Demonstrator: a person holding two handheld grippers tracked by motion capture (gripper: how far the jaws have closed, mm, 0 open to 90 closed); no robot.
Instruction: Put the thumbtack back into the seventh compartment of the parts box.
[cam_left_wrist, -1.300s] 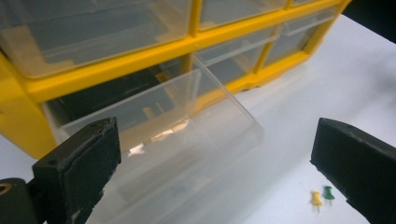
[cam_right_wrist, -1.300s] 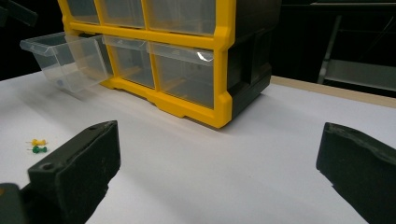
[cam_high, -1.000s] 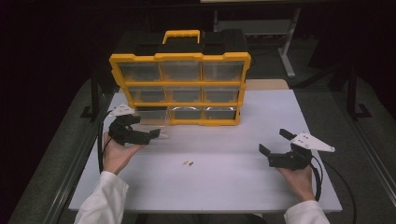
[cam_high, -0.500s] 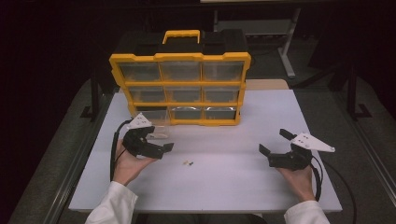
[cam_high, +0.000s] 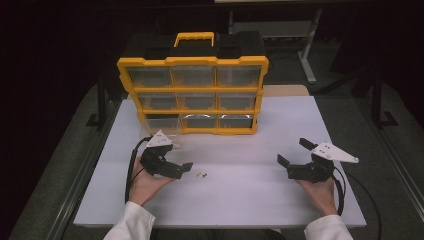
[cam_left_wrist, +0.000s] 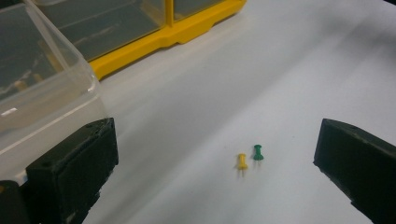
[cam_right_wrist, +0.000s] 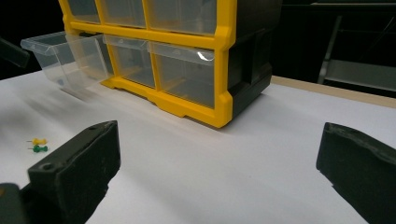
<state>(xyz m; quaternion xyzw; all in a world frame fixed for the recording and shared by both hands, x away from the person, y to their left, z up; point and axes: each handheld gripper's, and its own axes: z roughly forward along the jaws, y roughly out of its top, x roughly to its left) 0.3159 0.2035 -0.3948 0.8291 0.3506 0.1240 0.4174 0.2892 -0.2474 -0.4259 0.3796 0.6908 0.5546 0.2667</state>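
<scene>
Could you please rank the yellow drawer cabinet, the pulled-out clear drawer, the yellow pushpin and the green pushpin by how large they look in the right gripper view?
1. Yellow drawer cabinet, by far the largest.
2. Pulled-out clear drawer, at its bottom row.
3. Yellow pushpin and green pushpin: both tiny and alike in size, so I would not rank one over the other.

Lab/workshop setup: white table (cam_high: 280, 150) in dark room, metal stand legs (cam_high: 310, 45) behind, yellow parts organizer w/ clear drawers (cam_high: 192, 87), grey carpet floor (cam_high: 75, 145).
</scene>
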